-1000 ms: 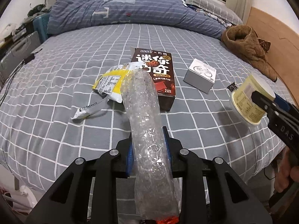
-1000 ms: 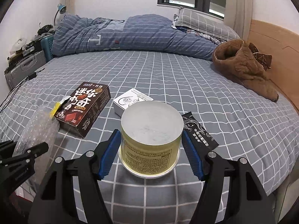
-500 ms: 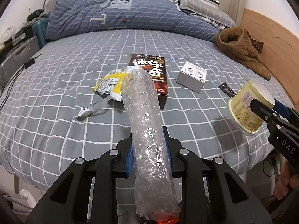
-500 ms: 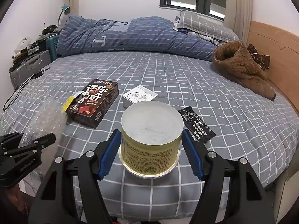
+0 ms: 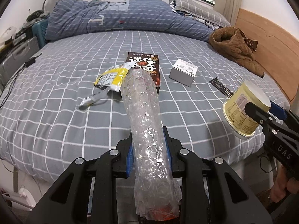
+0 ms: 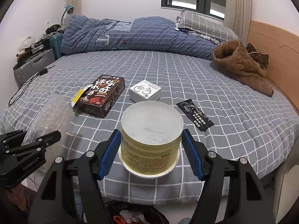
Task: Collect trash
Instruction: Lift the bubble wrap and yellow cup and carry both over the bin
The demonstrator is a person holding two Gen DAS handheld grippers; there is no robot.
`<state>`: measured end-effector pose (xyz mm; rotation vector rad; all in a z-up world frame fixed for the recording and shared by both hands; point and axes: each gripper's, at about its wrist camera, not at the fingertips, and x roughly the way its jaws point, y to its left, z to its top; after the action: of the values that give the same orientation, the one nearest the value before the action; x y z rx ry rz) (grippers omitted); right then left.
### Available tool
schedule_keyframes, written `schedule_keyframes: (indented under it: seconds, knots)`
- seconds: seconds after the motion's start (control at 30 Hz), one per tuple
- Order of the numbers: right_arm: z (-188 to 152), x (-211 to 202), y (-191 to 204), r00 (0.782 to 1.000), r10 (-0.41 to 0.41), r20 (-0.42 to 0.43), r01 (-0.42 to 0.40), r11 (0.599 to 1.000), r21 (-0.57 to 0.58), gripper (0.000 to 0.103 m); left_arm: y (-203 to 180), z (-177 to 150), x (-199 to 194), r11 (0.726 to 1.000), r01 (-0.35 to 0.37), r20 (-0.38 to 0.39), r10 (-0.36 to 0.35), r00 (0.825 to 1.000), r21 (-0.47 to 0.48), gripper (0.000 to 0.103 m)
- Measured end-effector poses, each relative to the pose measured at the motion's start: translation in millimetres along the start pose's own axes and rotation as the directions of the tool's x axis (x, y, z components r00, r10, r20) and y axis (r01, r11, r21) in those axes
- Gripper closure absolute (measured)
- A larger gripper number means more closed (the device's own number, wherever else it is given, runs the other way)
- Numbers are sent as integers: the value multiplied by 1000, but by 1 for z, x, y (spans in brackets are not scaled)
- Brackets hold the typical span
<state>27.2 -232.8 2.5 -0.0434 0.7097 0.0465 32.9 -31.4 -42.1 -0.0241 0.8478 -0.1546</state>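
My left gripper [image 5: 148, 149] is shut on a roll of clear bubble wrap [image 5: 144, 115], held off the near edge of the bed. My right gripper [image 6: 150, 149] is shut on a yellow can [image 6: 151, 140] with a pale lid, also off the bed's near edge; the can also shows in the left wrist view [image 5: 244, 110]. On the grey checked bed lie a dark chocolate box [image 6: 101, 95], a yellow wrapper [image 5: 110, 77], a white torn wrapper [image 5: 92, 100], a small white box [image 6: 144, 92] and a black sachet [image 6: 195, 117].
A black trash bag [image 6: 134, 213] with rubbish sits on the floor below my right gripper. A brown coat [image 6: 241, 65] lies at the bed's right by the wooden headboard [image 6: 276, 52]. A blue duvet [image 6: 130, 35] is at the back, a suitcase [image 6: 31, 65] at left.
Both grippers have pulled back from the bed and risen a little with their loads; the trash bag has come into the right wrist view.
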Motion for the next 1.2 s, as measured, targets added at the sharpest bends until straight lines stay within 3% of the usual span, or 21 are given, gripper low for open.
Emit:
schedule_keyframes:
  seconds: [1.2]
  knots:
    - [-91, -60, 27, 988, 89, -125, -90, 996, -3, 38, -14, -86, -43, 998, -2, -91, -3, 996, -58, 77]
